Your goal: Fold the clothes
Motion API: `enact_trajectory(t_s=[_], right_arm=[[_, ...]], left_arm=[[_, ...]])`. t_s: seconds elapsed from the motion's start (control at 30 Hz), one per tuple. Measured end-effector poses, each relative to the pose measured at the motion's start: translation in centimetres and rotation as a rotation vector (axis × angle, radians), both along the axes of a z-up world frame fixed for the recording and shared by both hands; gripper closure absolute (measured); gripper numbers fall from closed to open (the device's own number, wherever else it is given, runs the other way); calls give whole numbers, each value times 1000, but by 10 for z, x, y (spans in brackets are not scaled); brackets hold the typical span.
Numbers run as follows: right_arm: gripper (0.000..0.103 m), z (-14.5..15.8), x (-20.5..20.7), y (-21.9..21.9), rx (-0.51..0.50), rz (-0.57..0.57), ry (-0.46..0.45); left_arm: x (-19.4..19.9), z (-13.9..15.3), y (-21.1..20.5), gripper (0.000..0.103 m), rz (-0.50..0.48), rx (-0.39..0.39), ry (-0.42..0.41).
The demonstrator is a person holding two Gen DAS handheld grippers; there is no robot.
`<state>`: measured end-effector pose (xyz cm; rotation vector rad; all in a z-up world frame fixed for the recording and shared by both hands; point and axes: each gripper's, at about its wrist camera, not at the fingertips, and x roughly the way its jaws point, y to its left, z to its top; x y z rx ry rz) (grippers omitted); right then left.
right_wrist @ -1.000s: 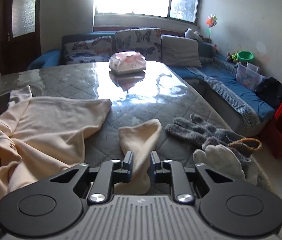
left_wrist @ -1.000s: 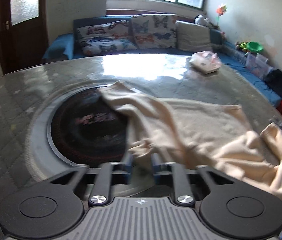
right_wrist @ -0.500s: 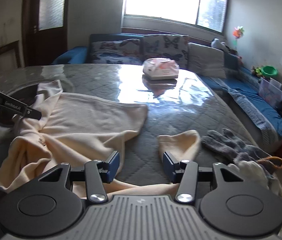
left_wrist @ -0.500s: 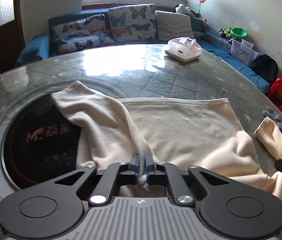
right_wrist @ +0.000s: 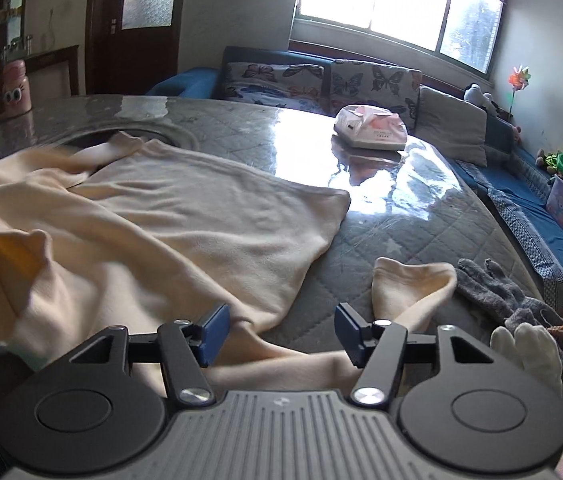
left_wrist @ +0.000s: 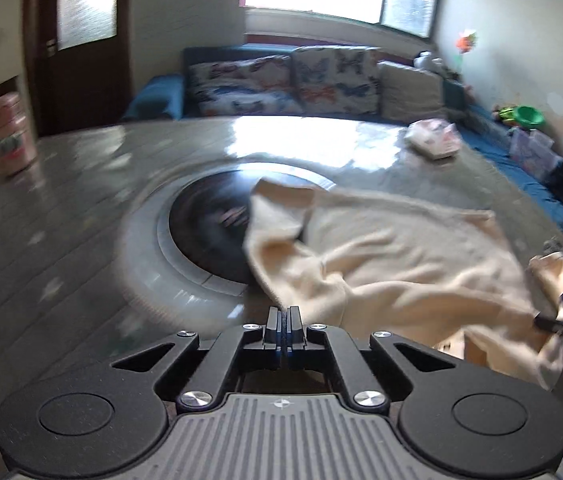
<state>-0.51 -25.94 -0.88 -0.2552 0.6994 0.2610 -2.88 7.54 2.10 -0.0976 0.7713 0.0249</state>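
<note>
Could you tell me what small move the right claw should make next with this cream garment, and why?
Probably ease the right claw forward and down, then close it on the cream garment. Its jaws have just been opening and stand apart over loose cloth without pinching it, while the left claw is shut on the garment's near edge. A fold likely needs both sides held.

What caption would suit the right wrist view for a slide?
Right gripper, jaws just opened and empty, above a cream sweater spread on the quilted table.
</note>
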Motion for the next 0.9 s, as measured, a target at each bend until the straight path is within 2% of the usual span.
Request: enact_trajectory(t_s=[0.13,0.23,0.37,0.43,0.57,0.73,0.9], right_arm=[[37,-2,-4,0,7,32,32],[36,2,-3,0,42,49,49],[38,11,5,-3,123,64,71],[42,15,14,-4,136,65,69],[47,16,40,-2,138,57,66],[55,12,77,0,161,41,91],[60,8,108,1,152,22,98]], left_arm=[[-26,-18,14,100,18,4,87],[-35,-25,22,92,42,19,122],[-34,-13,27,63,42,49,88],[-28,-3,27,58,26,60,55],[2,7,19,55,-41,33,10],[55,9,-2,55,-129,39,-45],[116,-1,-13,55,-146,72,-69]])
